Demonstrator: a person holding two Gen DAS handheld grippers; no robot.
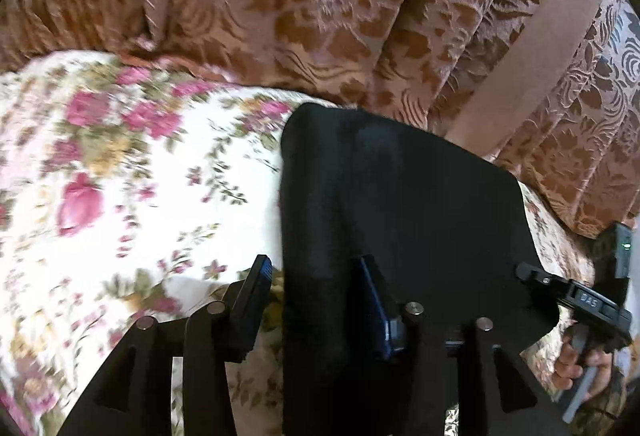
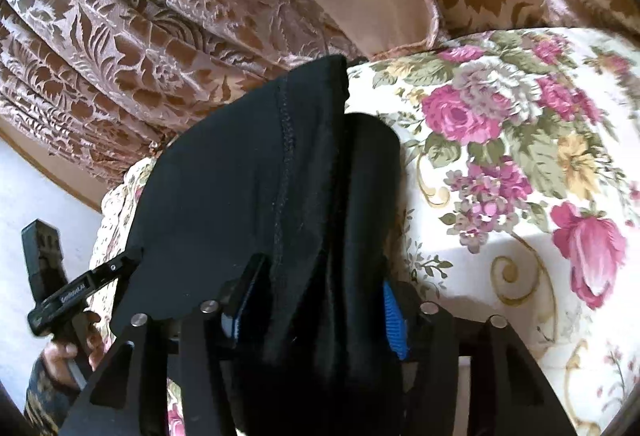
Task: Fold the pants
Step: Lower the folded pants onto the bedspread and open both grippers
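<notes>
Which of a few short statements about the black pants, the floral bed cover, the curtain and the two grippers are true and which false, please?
1. The black fabric pants lie on a white bed cover printed with pink roses. True.
2. The curtain behind the bed is plain blue. False: it is brown with a pale leaf pattern.
3. Black cloth sits between the right gripper's blue-padded fingers. True.
4. The left gripper is clamped tight on the pants. False: its jaws stand apart, one over the floral cover and one at the pants' edge.
5. The pants are light grey denim. False: they are black.
</notes>
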